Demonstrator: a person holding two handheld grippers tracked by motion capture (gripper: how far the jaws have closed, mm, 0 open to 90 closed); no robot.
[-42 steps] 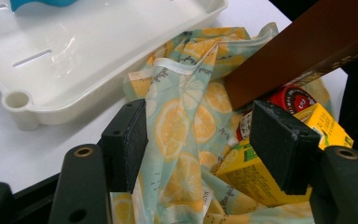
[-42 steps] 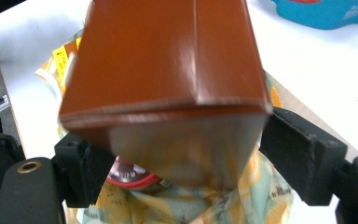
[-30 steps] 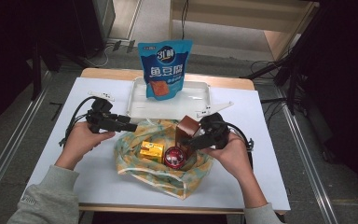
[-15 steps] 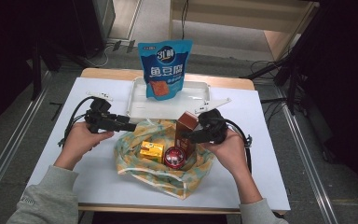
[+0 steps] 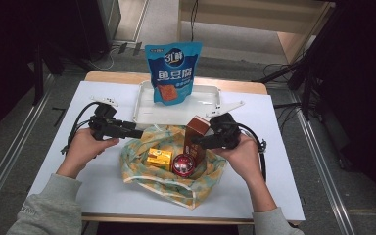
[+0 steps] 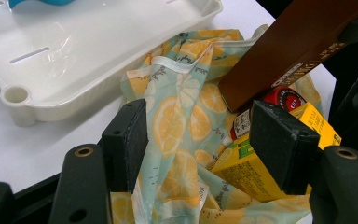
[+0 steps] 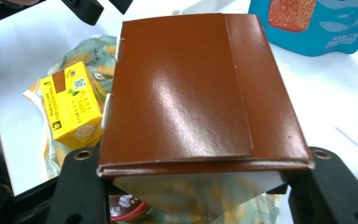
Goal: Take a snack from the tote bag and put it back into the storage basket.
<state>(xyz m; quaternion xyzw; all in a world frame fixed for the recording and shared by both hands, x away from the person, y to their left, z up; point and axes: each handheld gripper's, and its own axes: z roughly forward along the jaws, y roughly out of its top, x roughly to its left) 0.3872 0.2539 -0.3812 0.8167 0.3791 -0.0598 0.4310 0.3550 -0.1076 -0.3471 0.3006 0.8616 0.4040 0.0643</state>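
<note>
**Lifting a brown carton out of a lemon-print bag**

Gripping a glossy brown cardboard carton [image 5: 196, 133] between their jaws, the right tongs [image 5: 199, 142] hold it tilted above a crumpled lemon-print fabric bag [image 5: 174, 171] spread on the white desk [image 5: 284, 161], seen from the high view. Inside the bag lie a small yellow drink carton [image 5: 159, 159] and a round red-lidded tin [image 5: 183, 164], side by side. The left tongs [image 5: 138, 133] reach to the bag's left rim, near a white plastic tray [image 5: 205, 100] in which a blue snack pouch [image 5: 173, 72] stands upright.

From the left gripper view, the left tongs [image 6: 198, 135] stand released, their jaws apart, with the folds of the lemon-print fabric bag [image 6: 182, 116] between them; whether a pad touches the cloth cannot be told. The brown carton [image 6: 284, 56] slants overhead, above the red-lidded tin [image 6: 286, 97] and the yellow drink carton [image 6: 242, 170]. The white tray [image 6: 74, 60] sits just beside the bag.

From the right gripper view, the right tongs [image 7: 205, 175] are clenched on the brown carton [image 7: 191, 88] at its near end. The yellow drink carton [image 7: 72, 100] lies to its left on the bag [image 7: 86, 53], and the blue pouch [image 7: 317, 23] stands beyond.
</note>
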